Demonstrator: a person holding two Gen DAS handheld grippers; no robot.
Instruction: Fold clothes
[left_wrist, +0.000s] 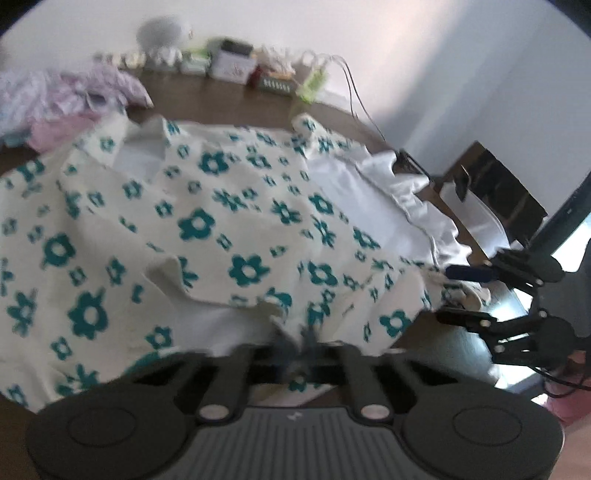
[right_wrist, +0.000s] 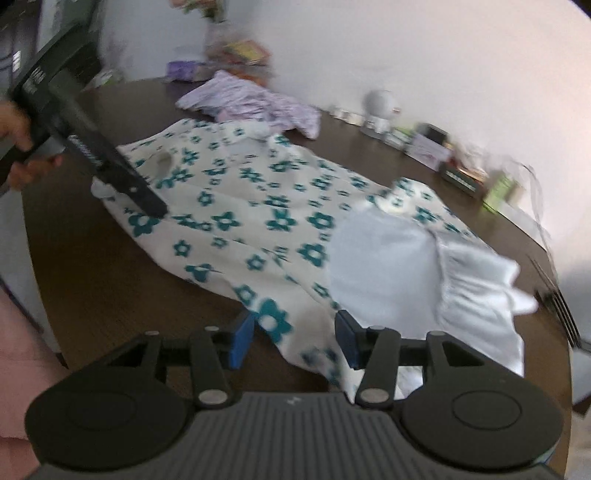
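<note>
lying spread across a dark brown wooden table (right_wrist: 92, 280), a cream garment (right_wrist: 258, 206) printed with teal flowers, soft and rumpled, with a plain white panel (right_wrist: 384, 258) and a gathered white ruffle (right_wrist: 476, 280) toward the right end. draped loosely, with shallow folds and a small round hole showing near the far left corner.

left gripper (left_wrist: 295, 350) closed tight on the near hem of the flowered cloth, black fingers pressed together with the fabric bunched between them. seen from the right wrist view as a long black bar (right_wrist: 122, 177) slanting down onto the left edge of the garment, held by a hand (right_wrist: 18, 147) at the far left.

right gripper (right_wrist: 293, 339) standing partly open, blue rubber pads (right_wrist: 242, 343) either side of the near corner of the cloth; whether the pads press on it cannot be told through the blur. from the left wrist view, at the right edge of the garment, its dark linkage and blue-tipped fingers (left_wrist: 469, 273) apart.

heaped at the far left, a crumpled pile of lilac and pink clothes (right_wrist: 251, 103). lined along the far wall, small boxes and a round white figure (right_wrist: 380, 107), all blurred.
</note>
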